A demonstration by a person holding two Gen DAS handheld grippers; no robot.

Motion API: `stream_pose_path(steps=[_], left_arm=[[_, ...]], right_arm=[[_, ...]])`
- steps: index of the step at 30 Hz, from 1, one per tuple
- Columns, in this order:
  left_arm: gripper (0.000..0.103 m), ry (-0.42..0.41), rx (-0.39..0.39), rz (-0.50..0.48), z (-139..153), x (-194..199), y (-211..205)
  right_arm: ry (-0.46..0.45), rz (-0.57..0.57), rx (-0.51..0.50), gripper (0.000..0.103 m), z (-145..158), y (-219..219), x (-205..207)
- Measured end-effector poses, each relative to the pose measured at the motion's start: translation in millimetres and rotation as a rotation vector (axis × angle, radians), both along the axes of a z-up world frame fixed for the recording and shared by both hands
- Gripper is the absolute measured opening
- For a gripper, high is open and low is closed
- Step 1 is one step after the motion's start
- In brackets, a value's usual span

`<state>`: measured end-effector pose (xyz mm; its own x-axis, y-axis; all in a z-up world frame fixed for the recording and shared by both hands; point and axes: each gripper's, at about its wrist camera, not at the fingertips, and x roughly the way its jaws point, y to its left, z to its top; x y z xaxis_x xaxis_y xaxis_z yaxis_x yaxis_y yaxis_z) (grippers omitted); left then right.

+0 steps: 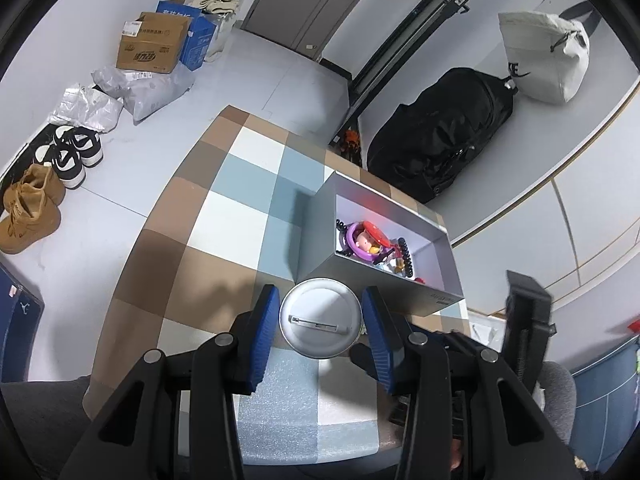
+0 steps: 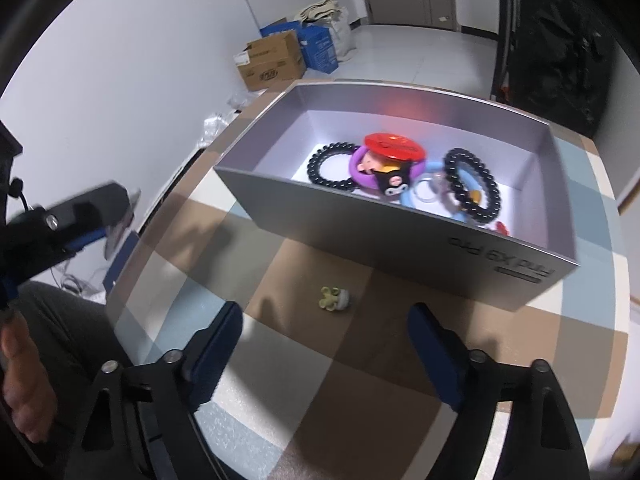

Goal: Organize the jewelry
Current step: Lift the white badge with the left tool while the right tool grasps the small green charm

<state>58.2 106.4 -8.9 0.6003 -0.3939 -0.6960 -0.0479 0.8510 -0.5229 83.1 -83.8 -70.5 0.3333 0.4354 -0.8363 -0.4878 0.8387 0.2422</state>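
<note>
Left wrist view: the left gripper [image 1: 321, 322] is clamped on a round silver pin badge [image 1: 321, 317], its blue pads [image 1: 263, 330] pressing the rim from either side, the badge's back with its metal pin bar turned toward the camera. The badge is held above the checkered tabletop [image 1: 224, 216], just short of the near corner of an open grey box [image 1: 400, 286] that stands on the table's far right part. Inside the box lie a purple ring with a small doll figure [image 1: 362, 240], a red disc [image 1: 374, 234] and black coiled hair ties [image 1: 404, 256] — all bunched on the box floor. On the room floor beyond the table stand a cardboard carton [image 1: 154, 42], black-and-white sneakers [image 1: 72, 154], tan shoes [image 1: 30, 210] and a black backpack [image 1: 438, 136]. Right wrist view: the right gripper [image 2: 326, 334] hovers over the table with its jaws spread wide and nothing between them. A small pale yellow-green trinket [image 2: 335, 299] lies on a brown square of the table, between the fingers' line and the box's near wall, touching neither. The same box [image 2: 400, 240] shows two black coiled ties [image 2: 330, 168], the red disc [image 2: 394, 146], a black-and-white character charm [image 2: 394, 188] and a light-blue ring [image 2: 424, 196]. At the left edge the left gripper [image 2: 116, 216] appears blurred, with the silver badge edge-on.
</note>
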Motion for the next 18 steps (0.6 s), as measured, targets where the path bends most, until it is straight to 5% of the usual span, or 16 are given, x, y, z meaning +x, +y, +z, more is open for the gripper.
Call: stream_pose_path(steps=[8,11,18], left_arm=[[0.037,0.008,-0.022,-0.01,-3.4,-0.7,4.0],[0.037,-0.033,-0.091,-0.016,1.1,-3.7,9.1],[0.037,-0.03,-0.055,-0.014,-0.6,-3.9,7.3]], right_arm=[[-0.02,0.0,-0.032,0.063,-3.4,4.7,-5.9],[-0.037,0.0,-0.052,0.047,-3.4,6.8,-7.6],[-0.07,-0.009,-0.112,0.016,-2.7,7.7,-4.9]])
